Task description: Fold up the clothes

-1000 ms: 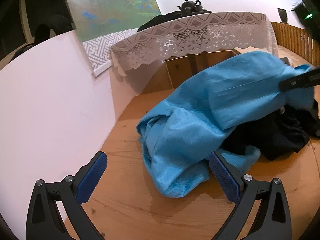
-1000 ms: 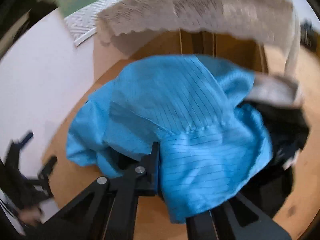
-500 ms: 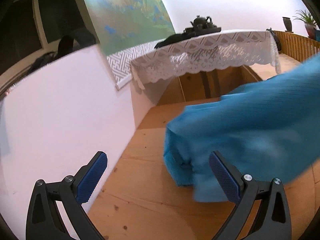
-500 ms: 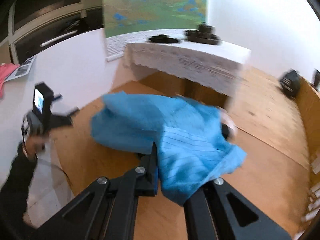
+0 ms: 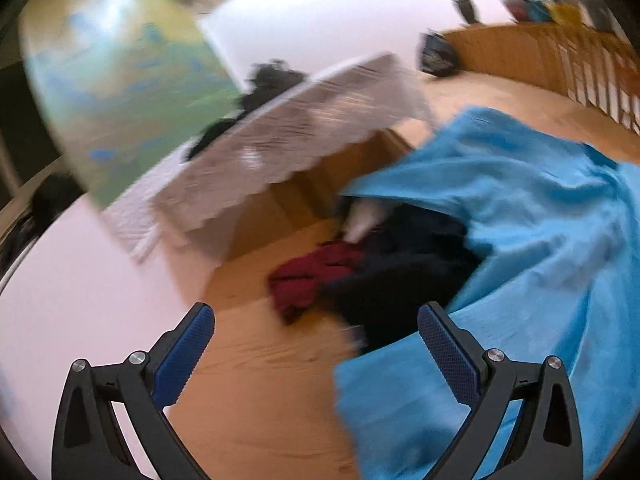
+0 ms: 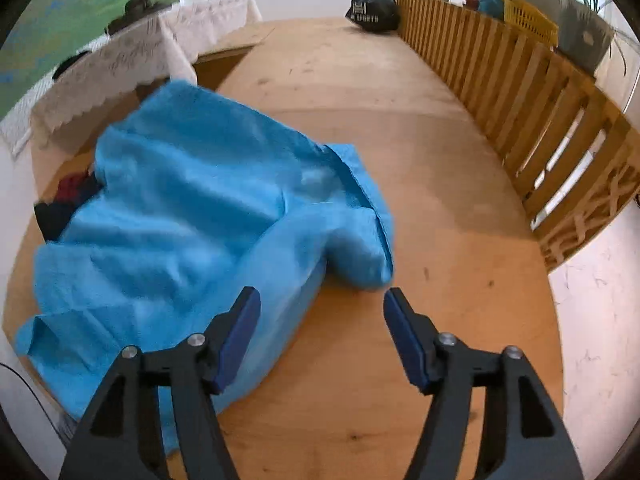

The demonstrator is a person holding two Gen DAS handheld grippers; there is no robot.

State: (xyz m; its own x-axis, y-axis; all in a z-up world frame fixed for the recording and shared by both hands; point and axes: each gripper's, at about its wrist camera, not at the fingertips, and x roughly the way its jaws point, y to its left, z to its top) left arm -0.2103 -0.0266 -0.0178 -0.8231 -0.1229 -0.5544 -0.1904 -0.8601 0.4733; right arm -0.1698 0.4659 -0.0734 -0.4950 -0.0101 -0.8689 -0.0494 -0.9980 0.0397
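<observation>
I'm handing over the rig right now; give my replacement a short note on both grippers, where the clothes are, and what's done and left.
Left gripper: open, holding nothing.
Right gripper: open, holding nothing.
Blue garment: crumpled on the wooden floor, partly draped over the pile.
Dark garment and red garment: bunched beside it, near the lace-covered table.
Done: no fold visible.
Left: spread the blue garment flat, fold it, then the others.

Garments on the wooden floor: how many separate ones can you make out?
3, maybe more hidden. The blue garment is spread across the middle; a black garment lies partly under its left edge; a dark red garment sits left of the black one.
</observation>
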